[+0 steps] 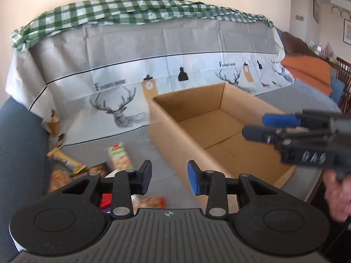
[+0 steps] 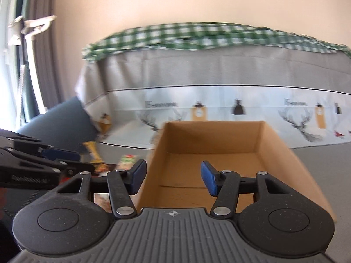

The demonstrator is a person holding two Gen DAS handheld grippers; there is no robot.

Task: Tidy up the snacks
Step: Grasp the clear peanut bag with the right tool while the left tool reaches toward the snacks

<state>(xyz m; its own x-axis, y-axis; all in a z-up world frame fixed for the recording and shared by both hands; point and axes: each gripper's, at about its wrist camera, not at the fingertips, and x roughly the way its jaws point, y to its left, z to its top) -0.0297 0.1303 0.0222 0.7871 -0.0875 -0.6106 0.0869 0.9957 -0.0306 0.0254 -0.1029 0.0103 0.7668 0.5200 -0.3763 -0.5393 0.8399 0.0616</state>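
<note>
1. Looking at the tongs first: the left gripper [image 1: 169, 178] has its blue pads a moderate gap apart with nothing between them, and the right gripper [image 2: 173, 178] stands a little wider, also holding nothing.
2. The open brown cardboard box [image 1: 175, 135] stands on the grey cloth-covered surface [image 1: 140, 140], and its floor looks bare. The snacks lie in a loose group to the left of the box: a yellow wrapped bar [image 1: 65, 161], a green and white snack packet [image 1: 120, 155], and an orange packet [image 1: 151, 202] just under the left gripper.
3. A risk, as I judge it: the two grippers are near each other over the same corner of the box, so they could knock together if both go for the pile.
4. Another risk: the packets lie close together and partly overlap, so narrow jaws may pinch two at once or push one off the near edge.
5. The thin box wall could be hit and the box could slide on the smooth cloth.
6. Hard to make out: both views are blurred, the labels cannot be read, and the left gripper's body hides several packets, including a red one [image 1: 106, 200]. How many snacks there are, I cannot tell.
7. Of the person, only part of a hand [image 1: 337, 199] is seen at the right edge of the left view.
</note>
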